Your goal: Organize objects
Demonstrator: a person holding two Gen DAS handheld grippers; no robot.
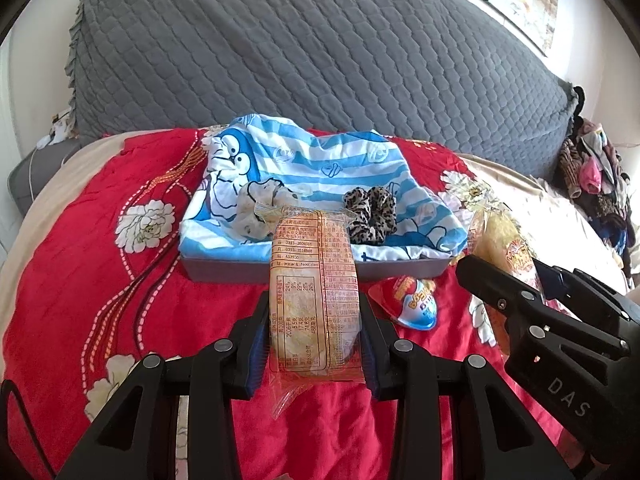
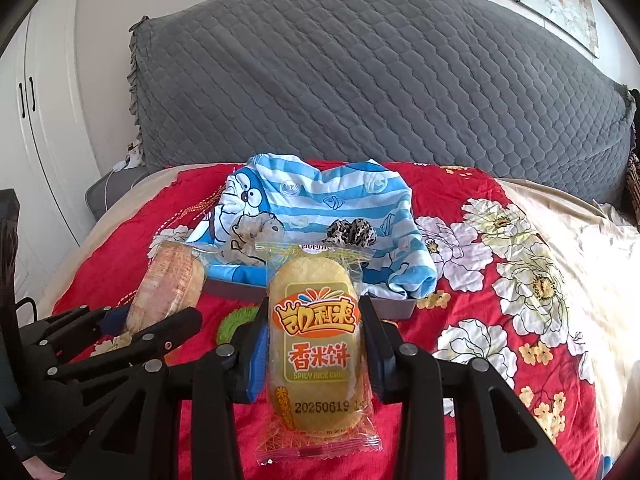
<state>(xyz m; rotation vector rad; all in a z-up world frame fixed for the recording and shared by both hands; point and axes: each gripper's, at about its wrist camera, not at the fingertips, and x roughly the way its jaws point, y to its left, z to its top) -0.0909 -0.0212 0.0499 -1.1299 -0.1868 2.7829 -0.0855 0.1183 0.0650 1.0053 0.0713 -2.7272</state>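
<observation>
Clamped in the left claw (image 1: 316, 344) is a clear-wrapped rice cracker packet, label side up (image 1: 314, 292); the right claw (image 2: 314, 360) grips a yellow rice-cake packet (image 2: 316, 344). Both hover over the red floral bed quilt (image 1: 100, 264), near the grey tray (image 1: 224, 270). Next likely move: lowering each into it.

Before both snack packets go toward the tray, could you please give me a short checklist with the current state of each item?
1. Left gripper clamped on the clear-wrapped rice cracker packet showing its printed back: ok.
2. Right gripper clamped on the yellow rice cracker packet showing its orange logo: ok.
3. Grey shallow tray directly ahead of both grippers: ok.
4. Free space in the tray: not ok; the blue striped cartoon cloth, the leopard-print scrunchie and the pale spotted scrunchie fill it.
5. Red and blue egg-shaped toy beside the tray, apart from the grippers: ok.
</observation>
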